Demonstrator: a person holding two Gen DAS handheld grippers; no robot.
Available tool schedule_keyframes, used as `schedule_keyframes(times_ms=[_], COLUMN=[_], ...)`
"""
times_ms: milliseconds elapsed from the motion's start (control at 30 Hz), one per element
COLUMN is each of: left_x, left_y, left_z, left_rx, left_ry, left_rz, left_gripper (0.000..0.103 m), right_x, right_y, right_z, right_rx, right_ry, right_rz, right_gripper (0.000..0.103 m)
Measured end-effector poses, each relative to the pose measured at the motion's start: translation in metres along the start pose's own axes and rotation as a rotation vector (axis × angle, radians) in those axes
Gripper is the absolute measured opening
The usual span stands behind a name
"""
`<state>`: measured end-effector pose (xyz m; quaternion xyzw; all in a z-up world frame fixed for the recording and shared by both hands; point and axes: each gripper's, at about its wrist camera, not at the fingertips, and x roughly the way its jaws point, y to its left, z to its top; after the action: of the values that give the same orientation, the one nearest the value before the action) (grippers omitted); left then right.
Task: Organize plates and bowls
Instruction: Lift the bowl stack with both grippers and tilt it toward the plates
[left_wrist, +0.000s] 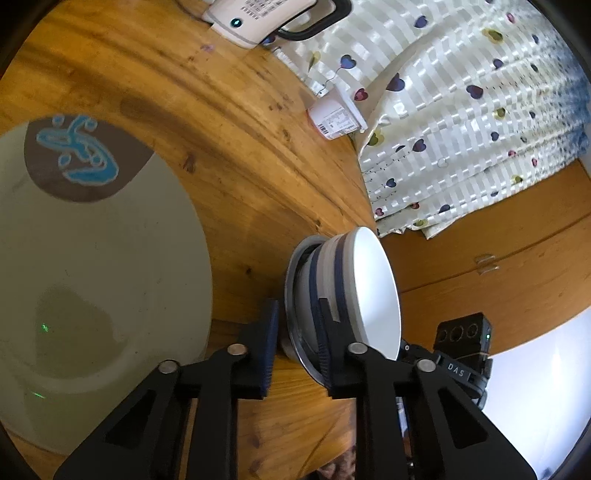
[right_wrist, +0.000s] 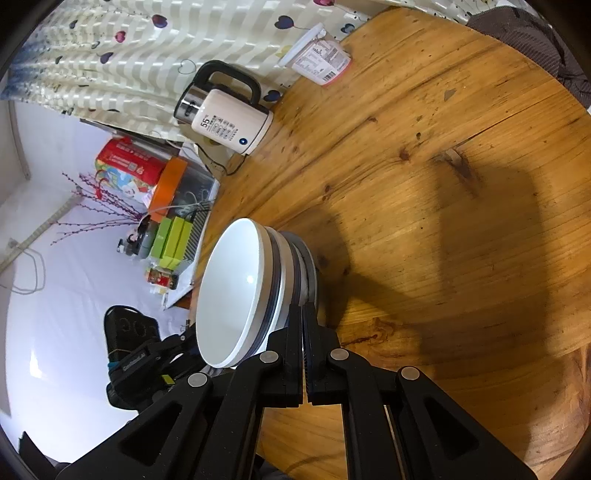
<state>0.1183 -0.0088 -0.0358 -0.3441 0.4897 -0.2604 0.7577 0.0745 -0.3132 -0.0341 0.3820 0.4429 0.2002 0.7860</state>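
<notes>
A white bowl (left_wrist: 373, 288) with blue-grey bands sits nested in a metal bowl (left_wrist: 295, 280) on the round wooden table (left_wrist: 240, 129). My left gripper (left_wrist: 299, 336) is shut on the metal bowl's wall, one pad under it and the other at its rim. In the right wrist view the same white bowl (right_wrist: 232, 291) tops the stack beside the table's edge. My right gripper (right_wrist: 303, 314) is shut, its tips against the stack's lowest rim (right_wrist: 311, 284); whether that rim is pinched is hidden. A large grey plate (left_wrist: 92, 258) with a brown patch and blue figure lies to the left.
A white electric kettle (right_wrist: 229, 122) and a labelled plastic tub (right_wrist: 321, 59) stand at the table's far side by a heart-patterned curtain (right_wrist: 110, 55). Boxes and a dried branch lie on the white floor (right_wrist: 74, 332) beyond the edge. The right gripper's camera housing (left_wrist: 463, 332) shows behind the stack.
</notes>
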Motion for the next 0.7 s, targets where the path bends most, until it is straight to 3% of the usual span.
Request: schedule_keyframes(times_ms=[400,700], left_x=[0.005,0.011], left_y=[0.001,0.003], left_z=[0.005,0.007], left_rx=[-0.022,-0.016], left_ry=[0.022,0.036], left_rz=[-0.017,-0.010], left_gripper=[0.014,0.007], right_x=[0.002,0.005], right_y=[-0.002,-0.003], right_z=[0.005,0.007], right_rx=[0.015,0.008], right_ry=[0.011,0.028], right_rz=[0.011,0.025], right_gripper=[0.004,0.004])
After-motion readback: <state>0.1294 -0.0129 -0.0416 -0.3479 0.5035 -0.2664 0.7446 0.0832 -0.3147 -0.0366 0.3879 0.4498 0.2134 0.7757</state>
